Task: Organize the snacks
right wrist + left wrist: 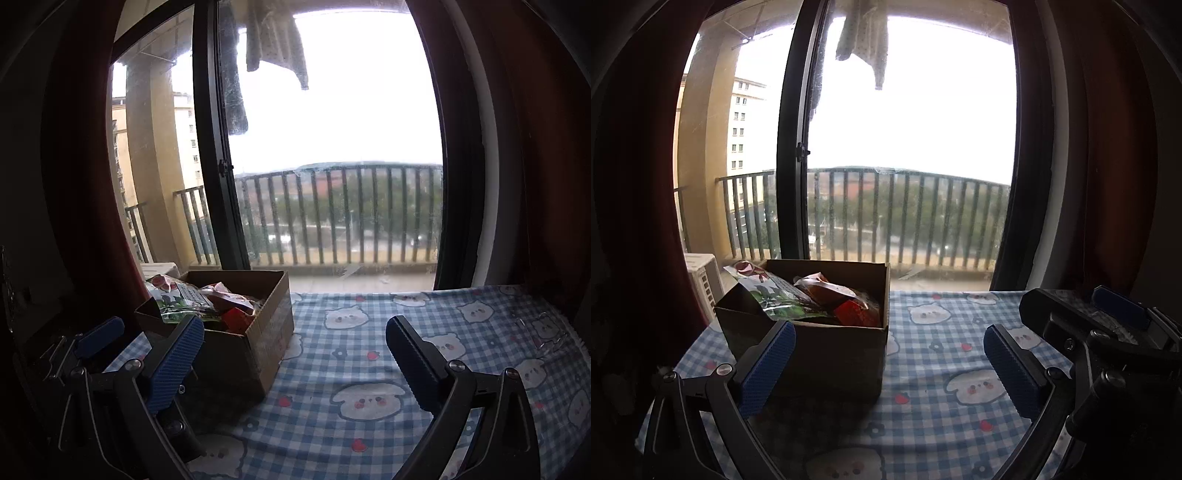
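An open cardboard box [831, 343] stands on the blue checked tablecloth [942, 369] at the left. It holds several snack packets: a green and white bag [775, 295] leaning over the left rim, and red and brown packets [849, 302] beside it. The box also shows in the right wrist view [251, 343] with the green bag [177, 299]. My left gripper [890, 365] is open and empty, just in front of the box. My right gripper [295, 365] is open and empty, to the right of the box. The right gripper's body shows in the left wrist view [1108, 332].
A glass balcony door with a dark frame [792, 166] rises behind the table. Dark red curtains [635, 184] hang on both sides. A white slatted unit [701, 280] stands outside behind the box. The tablecloth [406, 350] stretches to the right.
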A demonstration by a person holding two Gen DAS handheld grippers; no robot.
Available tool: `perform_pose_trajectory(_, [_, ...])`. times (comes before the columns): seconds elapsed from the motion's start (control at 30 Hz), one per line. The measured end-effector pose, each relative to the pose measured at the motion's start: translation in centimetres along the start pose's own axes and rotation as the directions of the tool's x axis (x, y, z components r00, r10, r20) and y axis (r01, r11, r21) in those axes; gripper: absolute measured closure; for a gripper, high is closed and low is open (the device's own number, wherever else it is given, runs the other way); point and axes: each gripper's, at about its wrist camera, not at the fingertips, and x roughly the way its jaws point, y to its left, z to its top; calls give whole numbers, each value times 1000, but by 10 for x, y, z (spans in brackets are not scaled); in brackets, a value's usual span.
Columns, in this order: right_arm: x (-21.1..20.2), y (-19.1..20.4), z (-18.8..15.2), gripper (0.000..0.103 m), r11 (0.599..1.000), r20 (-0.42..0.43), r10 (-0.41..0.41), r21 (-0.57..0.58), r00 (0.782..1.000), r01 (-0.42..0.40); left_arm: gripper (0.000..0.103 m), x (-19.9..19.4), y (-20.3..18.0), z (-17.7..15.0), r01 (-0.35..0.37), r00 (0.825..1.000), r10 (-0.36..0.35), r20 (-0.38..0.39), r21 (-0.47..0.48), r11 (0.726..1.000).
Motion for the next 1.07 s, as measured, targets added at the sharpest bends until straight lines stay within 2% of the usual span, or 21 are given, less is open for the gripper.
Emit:
perform_pose_trajectory(0.13, [-29, -17, -14, 3, 999, 6, -47, 14, 999, 46, 0, -16, -12, -13, 35, 999, -35, -11, 7, 999])
perform_pose_trajectory(0.23, [-44, -24, -26, 2, 995, 4, -94, 21, 996, 94, 0, -27, -18, -23, 12, 1000, -12, -7, 18, 1000])
perform_pose_trajectory(0.33, [-56, -29, -36, 2, 991, 6, -136, 11, 991, 136, 0, -38, -24, -31, 20, 1000, -20, -10, 47, 999])
perform_pose_trajectory(0.5, [-69, -38, -46, 2, 989, 9, -143, 47, 990, 142, 0, -45, -24, -34, 41, 999, -40, -20, 38, 998])
perform_pose_trajectory(1.07, [-71, -42, -47, 2, 982, 27, -180, 59, 983, 178, 0, -42, -18, -34, 0, 1000, 1, -13, 11, 1000])
